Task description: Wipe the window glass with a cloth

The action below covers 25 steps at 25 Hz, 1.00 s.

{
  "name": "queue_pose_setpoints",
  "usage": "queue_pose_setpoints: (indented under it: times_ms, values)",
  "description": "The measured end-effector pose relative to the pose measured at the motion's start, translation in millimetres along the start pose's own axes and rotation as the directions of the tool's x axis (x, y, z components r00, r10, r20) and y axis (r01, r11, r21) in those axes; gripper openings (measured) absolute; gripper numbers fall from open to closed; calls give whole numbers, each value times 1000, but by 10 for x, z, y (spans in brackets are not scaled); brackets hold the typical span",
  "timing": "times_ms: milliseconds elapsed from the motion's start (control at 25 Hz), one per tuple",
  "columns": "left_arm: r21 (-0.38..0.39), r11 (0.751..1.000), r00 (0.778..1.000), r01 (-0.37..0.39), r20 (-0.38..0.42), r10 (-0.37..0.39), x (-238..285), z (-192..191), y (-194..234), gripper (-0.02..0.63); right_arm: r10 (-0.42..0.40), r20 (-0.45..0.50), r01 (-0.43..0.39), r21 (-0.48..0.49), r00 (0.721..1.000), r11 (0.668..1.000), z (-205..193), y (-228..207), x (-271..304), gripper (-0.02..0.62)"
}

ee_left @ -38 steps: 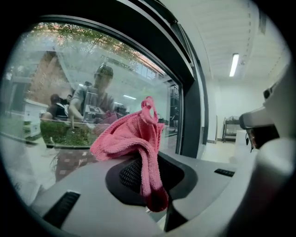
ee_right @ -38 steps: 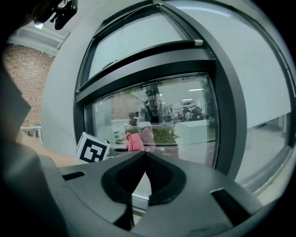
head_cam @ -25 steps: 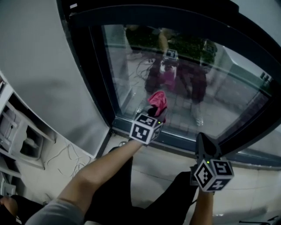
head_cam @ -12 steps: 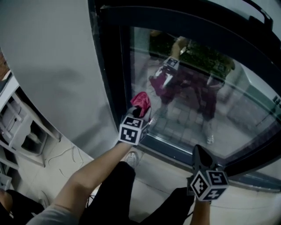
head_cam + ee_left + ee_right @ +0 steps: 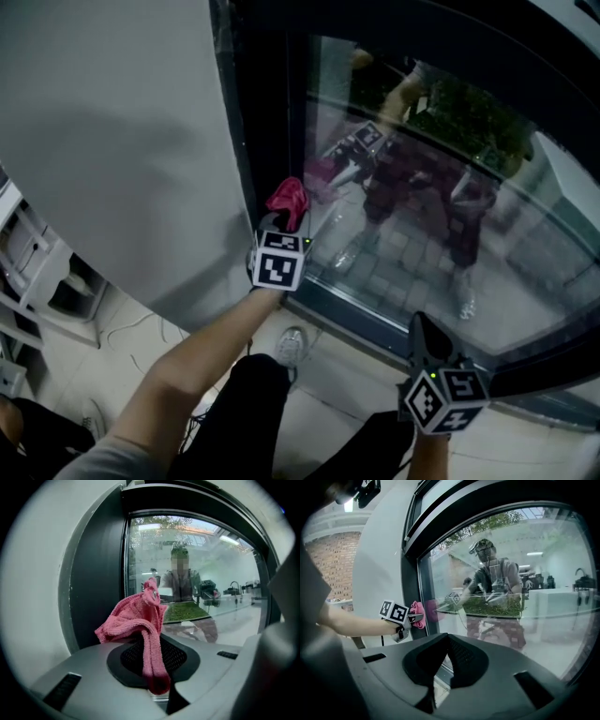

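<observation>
Cloth (image 5: 140, 620), pink terry, is clamped between the closed jaws of the left tool (image 5: 277, 223) and held at the left edge of the window glass (image 5: 422, 234), beside the dark frame (image 5: 272, 141). Right tool (image 5: 440, 667) sits low at the near right, jaws together on nothing.

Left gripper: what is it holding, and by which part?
The left gripper is shut on a pink cloth, pinching a narrow folded strip of it. The rest bunches up beyond the fingertips.

Left gripper (image 5: 280, 219) clamped, right (image 5: 423, 328) seemingly closed
</observation>
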<state>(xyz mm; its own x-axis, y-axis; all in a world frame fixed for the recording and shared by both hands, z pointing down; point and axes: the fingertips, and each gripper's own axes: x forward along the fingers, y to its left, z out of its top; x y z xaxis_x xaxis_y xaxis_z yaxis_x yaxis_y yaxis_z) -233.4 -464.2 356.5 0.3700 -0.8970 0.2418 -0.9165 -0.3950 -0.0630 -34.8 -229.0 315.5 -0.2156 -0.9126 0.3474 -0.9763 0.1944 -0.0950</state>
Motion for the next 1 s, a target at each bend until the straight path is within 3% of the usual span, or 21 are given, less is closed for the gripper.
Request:
queue_pose_setpoints:
  times_ms: [520, 1000]
  values:
    - [6, 1000, 1000, 5, 7, -5, 142, -56, 5, 59, -10, -34, 11, 18, 999, 1000, -120, -98, 82, 0]
    - [13, 994, 994, 106, 3, -106, 116, -65, -593, 58, -63, -30, 64, 37, 998, 997, -87, -344, -80, 0]
